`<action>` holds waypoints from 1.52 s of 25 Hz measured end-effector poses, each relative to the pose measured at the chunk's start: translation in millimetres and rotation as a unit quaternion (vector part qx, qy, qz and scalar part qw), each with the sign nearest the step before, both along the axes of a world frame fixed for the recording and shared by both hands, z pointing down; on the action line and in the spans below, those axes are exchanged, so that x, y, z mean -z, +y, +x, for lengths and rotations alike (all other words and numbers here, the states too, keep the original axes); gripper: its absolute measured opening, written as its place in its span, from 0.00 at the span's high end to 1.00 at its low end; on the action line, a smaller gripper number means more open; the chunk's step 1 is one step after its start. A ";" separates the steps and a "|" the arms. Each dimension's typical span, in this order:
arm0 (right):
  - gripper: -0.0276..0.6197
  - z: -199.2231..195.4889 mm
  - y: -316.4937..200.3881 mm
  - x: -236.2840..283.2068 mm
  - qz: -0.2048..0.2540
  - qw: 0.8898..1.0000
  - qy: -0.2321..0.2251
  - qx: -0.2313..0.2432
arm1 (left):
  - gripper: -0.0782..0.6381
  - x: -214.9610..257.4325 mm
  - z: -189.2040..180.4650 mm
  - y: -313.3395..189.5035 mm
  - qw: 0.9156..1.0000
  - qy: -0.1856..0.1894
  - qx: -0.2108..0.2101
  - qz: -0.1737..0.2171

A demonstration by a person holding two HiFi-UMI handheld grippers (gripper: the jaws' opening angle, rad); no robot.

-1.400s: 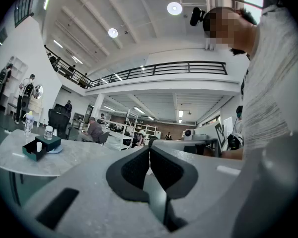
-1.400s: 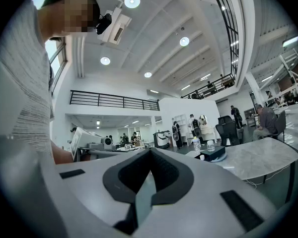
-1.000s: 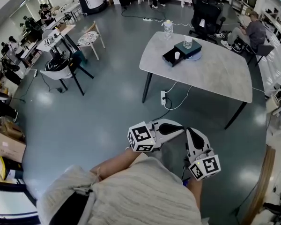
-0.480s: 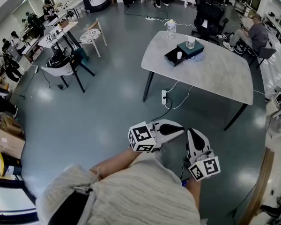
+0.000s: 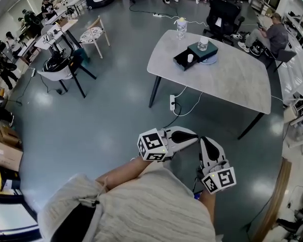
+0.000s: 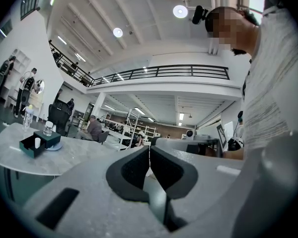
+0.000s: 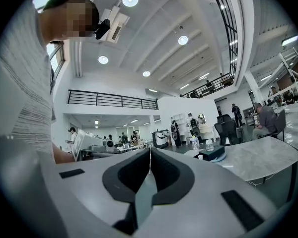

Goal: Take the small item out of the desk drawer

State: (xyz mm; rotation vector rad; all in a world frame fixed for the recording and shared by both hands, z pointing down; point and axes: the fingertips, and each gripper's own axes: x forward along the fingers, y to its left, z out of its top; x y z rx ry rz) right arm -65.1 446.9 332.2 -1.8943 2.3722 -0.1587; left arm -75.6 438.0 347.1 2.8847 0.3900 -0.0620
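A grey table [image 5: 227, 84] stands across the floor. On it sits a dark desk drawer box [image 5: 196, 55] whose drawer is pulled open, with a small white item [image 5: 190, 58] inside. A jar [image 5: 203, 44] rests on the box and a bottle [image 5: 181, 28] stands behind it. My left gripper [image 5: 194, 136] and right gripper [image 5: 206, 141] are held close to my body, far from the table. Both are shut and empty. In the left gripper view the box [image 6: 39, 143] shows at far left; in the right gripper view the box [image 7: 212, 154] is seen beyond the shut jaws.
A power strip and cables [image 5: 172, 102] lie on the floor under the table. An office chair [image 5: 223, 11] and a seated person [image 5: 272, 34] are behind it. Chairs and small tables [image 5: 70, 64] stand at left, cardboard boxes [image 5: 2, 155] at far left.
The head view has shifted a little, so the table sits slightly further left in the picture. Both grippers stay shut in the same place.
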 end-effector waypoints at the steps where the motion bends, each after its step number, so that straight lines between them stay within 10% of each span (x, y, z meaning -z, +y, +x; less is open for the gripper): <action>1: 0.94 2.6 -6.0 -1.3 -0.003 1.000 0.001 0.001 | 0.87 -1.3 3.9 -6.2 1.000 0.000 -0.001 -0.003; 38: 0.94 74.3 -366.2 -45.6 -0.091 0.991 0.007 0.097 | 0.87 -42.8 65.7 -370.1 0.988 0.004 0.120 -0.094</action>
